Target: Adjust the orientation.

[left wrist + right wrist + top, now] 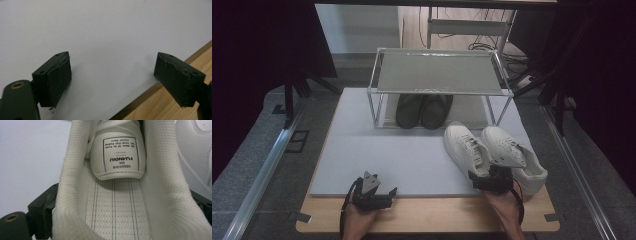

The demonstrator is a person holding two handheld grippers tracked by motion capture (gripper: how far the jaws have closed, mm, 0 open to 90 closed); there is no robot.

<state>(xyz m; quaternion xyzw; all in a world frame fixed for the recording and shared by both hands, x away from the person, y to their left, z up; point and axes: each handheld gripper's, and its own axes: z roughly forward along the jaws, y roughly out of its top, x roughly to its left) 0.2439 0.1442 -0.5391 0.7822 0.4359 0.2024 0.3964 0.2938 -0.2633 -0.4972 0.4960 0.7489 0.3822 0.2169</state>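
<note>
Right claw (493,176) straddles the white sneaker's (466,148) heel, not visibly pinching; left claw (373,196) released. Shoe's probably light and squishy, so grab the stiffer heel collar.

Left white sneaker (466,147): low-cut, laced, upright on its sole on the pale mat, toe pointing away toward the rack, heel nearest the table's front edge; lies just beside the right white sneaker (514,155), roughly parallel; inside (117,202), a perforated cream insole with stitched lines; tongue (120,152) bears a black-printed label, seen upside down.
</note>
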